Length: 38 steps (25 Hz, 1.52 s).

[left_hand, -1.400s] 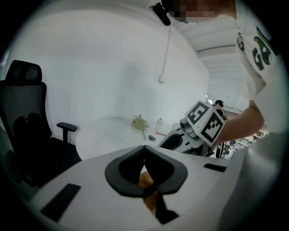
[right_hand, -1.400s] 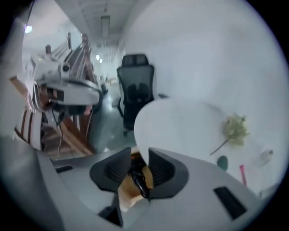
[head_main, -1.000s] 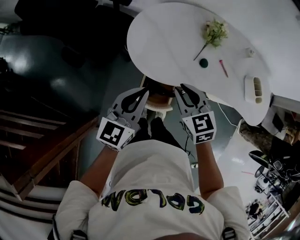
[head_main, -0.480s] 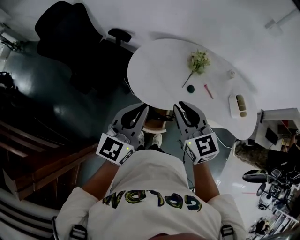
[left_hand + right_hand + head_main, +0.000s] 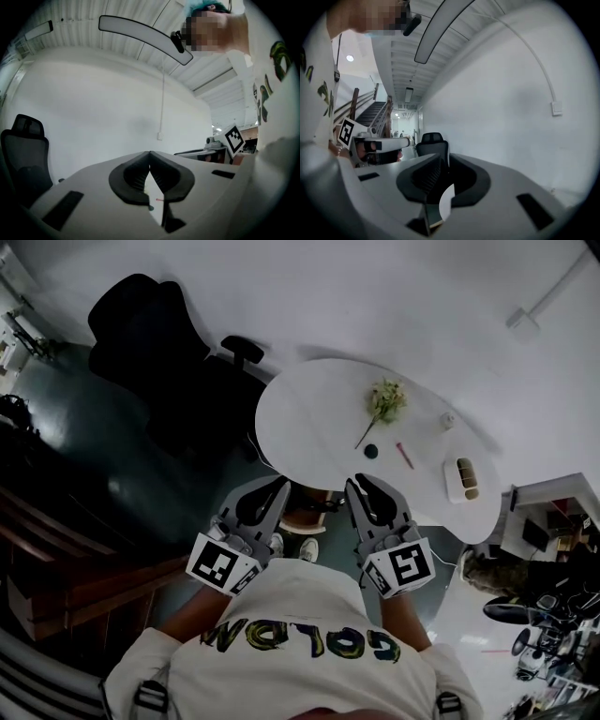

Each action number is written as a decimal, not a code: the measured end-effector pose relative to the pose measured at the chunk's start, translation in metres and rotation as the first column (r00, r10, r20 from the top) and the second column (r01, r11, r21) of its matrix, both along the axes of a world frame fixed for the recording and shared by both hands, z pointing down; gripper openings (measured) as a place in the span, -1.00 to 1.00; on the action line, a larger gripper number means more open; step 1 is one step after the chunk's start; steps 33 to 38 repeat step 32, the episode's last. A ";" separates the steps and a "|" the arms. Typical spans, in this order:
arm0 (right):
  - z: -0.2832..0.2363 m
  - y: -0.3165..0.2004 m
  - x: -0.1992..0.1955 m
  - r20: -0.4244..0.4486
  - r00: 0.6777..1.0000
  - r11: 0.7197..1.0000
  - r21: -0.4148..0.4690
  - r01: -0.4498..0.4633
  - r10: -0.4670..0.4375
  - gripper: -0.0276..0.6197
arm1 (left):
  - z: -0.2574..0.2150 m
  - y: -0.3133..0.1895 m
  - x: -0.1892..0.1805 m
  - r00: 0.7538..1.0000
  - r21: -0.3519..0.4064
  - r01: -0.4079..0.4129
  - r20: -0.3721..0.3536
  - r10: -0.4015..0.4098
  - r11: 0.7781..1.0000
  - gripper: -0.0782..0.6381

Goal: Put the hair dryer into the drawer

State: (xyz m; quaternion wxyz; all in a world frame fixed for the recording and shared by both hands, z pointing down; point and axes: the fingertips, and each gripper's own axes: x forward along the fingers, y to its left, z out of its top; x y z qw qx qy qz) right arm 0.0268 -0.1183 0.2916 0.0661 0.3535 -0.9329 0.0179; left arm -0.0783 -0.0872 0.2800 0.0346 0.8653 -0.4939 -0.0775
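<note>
Both grippers are held side by side in front of my chest, above the near edge of a white table (image 5: pixel 309 409). My left gripper (image 5: pixel 281 485) is shut, its tips touching (image 5: pixel 149 153), with nothing in it. The right gripper (image 5: pixel 354 484) points level at a white wall; its jaws are closing, the tips all but together (image 5: pixel 440 157), and nothing is between them. A white slotted object (image 5: pixel 461 479), possibly the hair dryer, lies at the table's right end, well away from both grippers. I see no drawer.
On the table lie a sprig of flowers (image 5: pixel 382 401), a small dark round thing (image 5: pixel 371 452), a pink stick (image 5: pixel 404 456) and a small white item (image 5: pixel 448 419). A black office chair (image 5: pixel 150 334) stands at the back left. Wooden stairs (image 5: pixel 56 568) run along the left.
Both grippers have risen together and my view has lifted with them, so the table now looks smaller and farther below. The office chair has come into view.
</note>
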 end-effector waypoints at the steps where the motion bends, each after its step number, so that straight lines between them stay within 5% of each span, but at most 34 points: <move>1: -0.005 0.002 0.001 0.011 1.000 1.000 0.008 0.002 -0.002 -0.71 | -0.003 0.001 0.001 1.000 0.007 0.000 -0.007 0.000 1.000 -0.75; 5: -0.019 0.009 0.002 0.068 0.998 0.999 0.033 0.001 -0.003 -0.73 | -0.011 0.004 0.003 1.000 0.020 -0.011 -0.019 0.011 1.000 -0.75; 38: -0.017 -0.010 -0.010 0.049 0.999 1.000 0.023 0.007 -0.008 -0.78 | -0.013 -0.013 -0.003 0.999 0.024 -0.017 -0.039 0.018 1.000 -0.75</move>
